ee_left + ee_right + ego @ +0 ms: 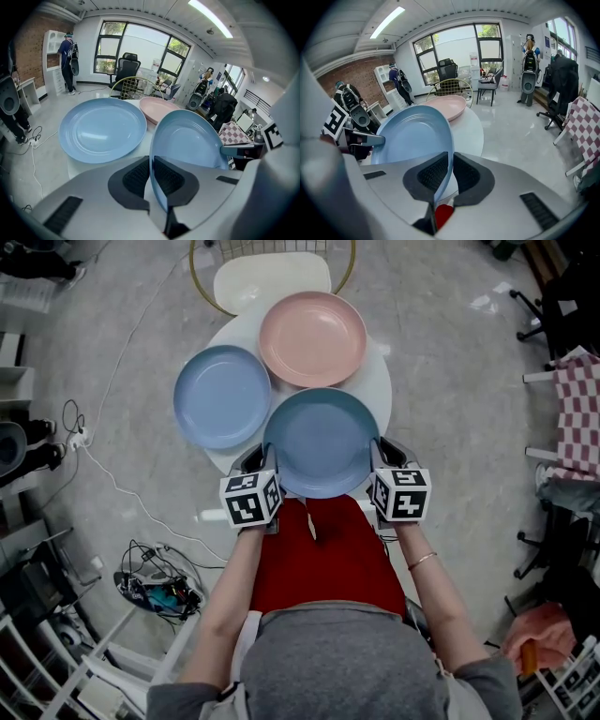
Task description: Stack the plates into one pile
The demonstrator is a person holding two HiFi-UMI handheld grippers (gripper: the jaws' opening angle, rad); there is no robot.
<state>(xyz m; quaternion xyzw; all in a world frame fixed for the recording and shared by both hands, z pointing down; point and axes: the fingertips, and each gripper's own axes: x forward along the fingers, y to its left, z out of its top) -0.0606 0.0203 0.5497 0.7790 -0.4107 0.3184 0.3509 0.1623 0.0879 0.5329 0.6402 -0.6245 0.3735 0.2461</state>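
Round white counter (381, 381) on a grey office floor, three plates on it. Pink plate (312, 338) at the far side, light blue plate (222, 396) at left. Darker blue plate (322, 442) at the near edge, just beside both. Left claw (266, 461) is clenched on its left rim, right claw (377, 461) on its right rim.

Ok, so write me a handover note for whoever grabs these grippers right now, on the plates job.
Left gripper: shut on the left rim of the darker blue plate.
Right gripper: shut on the same plate's opposite rim.
Light blue plate and pink plate: side by side on the white table, not stacked.
Done: one plate gripped by both grippers.
Left: set it on another plate, then bring in the third to make one pile.
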